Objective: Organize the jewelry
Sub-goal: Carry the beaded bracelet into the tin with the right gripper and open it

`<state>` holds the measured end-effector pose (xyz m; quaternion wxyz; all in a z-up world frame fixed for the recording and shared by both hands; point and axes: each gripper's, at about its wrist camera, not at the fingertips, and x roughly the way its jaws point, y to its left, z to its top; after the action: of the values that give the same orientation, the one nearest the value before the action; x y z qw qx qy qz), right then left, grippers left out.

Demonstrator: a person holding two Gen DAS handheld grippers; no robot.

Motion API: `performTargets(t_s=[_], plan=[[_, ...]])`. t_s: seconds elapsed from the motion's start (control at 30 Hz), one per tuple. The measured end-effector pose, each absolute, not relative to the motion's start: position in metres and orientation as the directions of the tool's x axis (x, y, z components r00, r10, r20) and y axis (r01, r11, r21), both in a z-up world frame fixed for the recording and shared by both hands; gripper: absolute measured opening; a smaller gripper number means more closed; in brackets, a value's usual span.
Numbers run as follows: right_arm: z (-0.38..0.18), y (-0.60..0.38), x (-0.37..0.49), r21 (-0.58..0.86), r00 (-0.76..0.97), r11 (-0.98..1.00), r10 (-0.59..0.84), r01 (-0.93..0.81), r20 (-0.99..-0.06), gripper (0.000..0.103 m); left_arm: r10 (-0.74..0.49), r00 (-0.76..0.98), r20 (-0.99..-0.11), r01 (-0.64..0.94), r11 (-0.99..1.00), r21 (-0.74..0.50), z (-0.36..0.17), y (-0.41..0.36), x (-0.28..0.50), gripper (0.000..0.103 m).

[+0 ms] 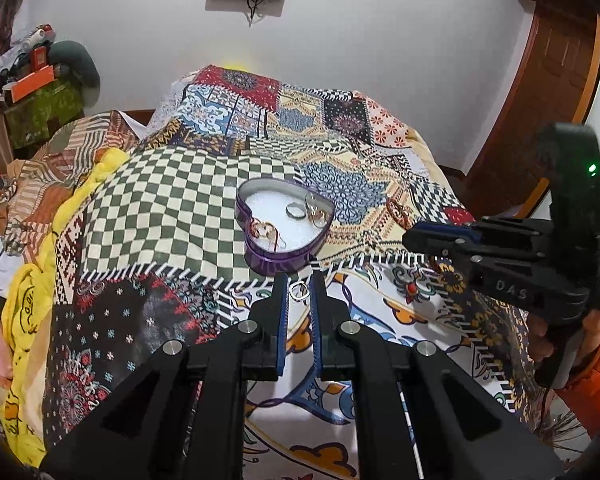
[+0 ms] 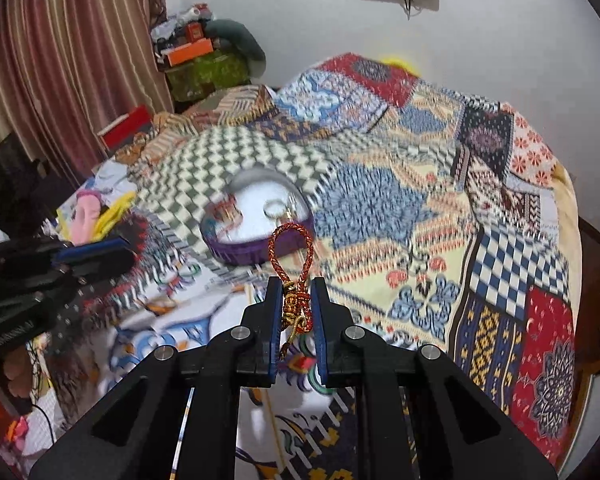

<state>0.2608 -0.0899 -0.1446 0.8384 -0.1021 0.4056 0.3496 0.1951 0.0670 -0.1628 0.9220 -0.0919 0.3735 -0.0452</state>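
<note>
Both tongs [image 1: 299,289] [image 2: 297,300] grip jewelry — heart tin [image 1: 260,258] just beyond.

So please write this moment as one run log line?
left gripper: shut on silver ring | right gripper: shut on red-gold cord bracelet | heart tin: open on quilt, holding rings

**Jewelry: tin, rings, cord bracelet**

Purple heart-shaped tin [image 1: 278,258], lid off, white lining, sits on patchwork bedspread. Inside: silver ring [image 1: 295,211] lying flat near the right lobe, clear and gold rings [image 1: 315,208] touching beside it, reddish wire-like piece [image 1: 265,232] at the front left. Small silver ring [image 1: 299,291] pinched upright in front of the tin. Red-gold braided cord bracelet [image 2: 291,252] with gold beads, loop sticking up, knot end clamped, lifted off the bedspread.
</note>
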Motion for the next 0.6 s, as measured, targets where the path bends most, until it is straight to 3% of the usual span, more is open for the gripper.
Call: performTargets(t_s=[0.6], plan=[[-0.108,-0.056,0.285,0.131,0.476,0.723,0.568,-0.678,-0.671,0.013,-0.156,0.748,-0.645,0.030,0.979,-0.202,-0.148,0.077,0.239,0.009]])
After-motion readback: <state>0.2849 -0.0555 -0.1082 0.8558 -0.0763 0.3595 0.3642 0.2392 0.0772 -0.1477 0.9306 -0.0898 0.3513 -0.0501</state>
